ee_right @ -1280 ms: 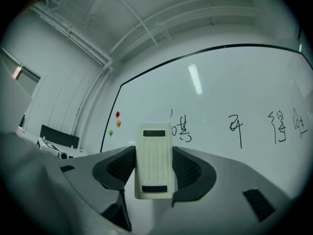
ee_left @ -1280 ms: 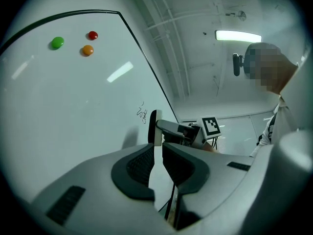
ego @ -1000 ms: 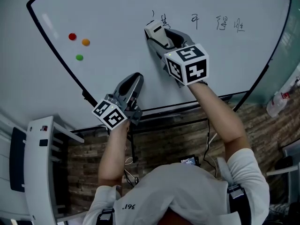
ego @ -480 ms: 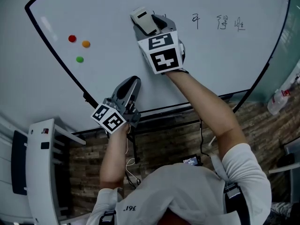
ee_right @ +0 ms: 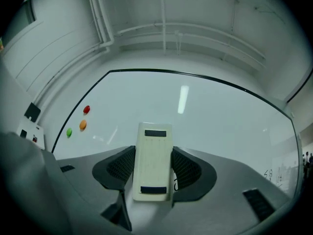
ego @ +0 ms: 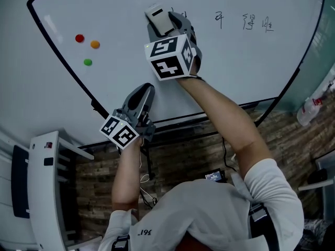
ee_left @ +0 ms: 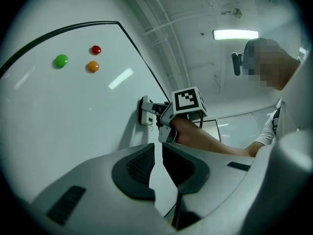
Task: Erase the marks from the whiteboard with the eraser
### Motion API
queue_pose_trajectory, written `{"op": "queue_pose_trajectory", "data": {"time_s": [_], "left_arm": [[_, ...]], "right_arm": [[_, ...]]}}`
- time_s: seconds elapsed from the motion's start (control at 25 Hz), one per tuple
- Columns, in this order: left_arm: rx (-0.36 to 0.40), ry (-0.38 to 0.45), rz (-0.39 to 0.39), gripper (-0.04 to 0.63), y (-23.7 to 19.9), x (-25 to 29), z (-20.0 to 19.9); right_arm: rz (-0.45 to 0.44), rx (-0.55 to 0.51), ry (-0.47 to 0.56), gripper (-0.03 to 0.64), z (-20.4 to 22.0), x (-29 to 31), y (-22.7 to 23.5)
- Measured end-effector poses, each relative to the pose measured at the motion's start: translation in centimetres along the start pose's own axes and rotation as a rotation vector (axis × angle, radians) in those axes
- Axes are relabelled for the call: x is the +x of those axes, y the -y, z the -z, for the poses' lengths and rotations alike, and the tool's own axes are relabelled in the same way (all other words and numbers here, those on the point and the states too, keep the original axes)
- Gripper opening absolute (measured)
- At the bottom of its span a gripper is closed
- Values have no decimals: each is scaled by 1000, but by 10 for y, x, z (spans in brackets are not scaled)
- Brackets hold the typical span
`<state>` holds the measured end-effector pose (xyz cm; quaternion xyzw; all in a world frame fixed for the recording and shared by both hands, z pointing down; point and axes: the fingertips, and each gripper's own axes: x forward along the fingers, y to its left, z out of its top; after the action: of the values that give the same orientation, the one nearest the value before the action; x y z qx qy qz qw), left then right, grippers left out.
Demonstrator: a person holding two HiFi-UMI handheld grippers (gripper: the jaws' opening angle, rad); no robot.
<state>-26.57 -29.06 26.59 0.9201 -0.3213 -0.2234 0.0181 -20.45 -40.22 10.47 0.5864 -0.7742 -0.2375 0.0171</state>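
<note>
My right hand-held gripper point(ee_right: 153, 168) is clamped on the eraser point(ego: 158, 17), which sits flat against the whiteboard point(ego: 235, 67), left of the written marks point(ego: 243, 24). My left hand-held gripper point(ee_left: 157, 153) is near the board's lower edge, jaws almost together and empty.

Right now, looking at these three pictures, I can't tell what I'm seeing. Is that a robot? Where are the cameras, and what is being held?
There is no robot. A person holds a hand tool with two jaws in each hand. One picture looks down from a camera on the person's head. The other two come from cameras riding on the tools. The right gripper has its jaws clamped on a pale eraser, held against the whiteboard. The left gripper is shut and empty, low near the board's bottom edge. The board carries written marks, a red magnet, an orange magnet and a green magnet.
</note>
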Motion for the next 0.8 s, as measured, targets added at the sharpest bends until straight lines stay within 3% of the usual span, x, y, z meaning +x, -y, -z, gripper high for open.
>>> {"op": "queue_pose_trajectory", "data": {"time_s": [0.8], "left_arm": [[-26, -35, 8, 41, 20, -2, 19]], "right_arm": [[75, -26, -79, 250, 16, -9, 35]]}}
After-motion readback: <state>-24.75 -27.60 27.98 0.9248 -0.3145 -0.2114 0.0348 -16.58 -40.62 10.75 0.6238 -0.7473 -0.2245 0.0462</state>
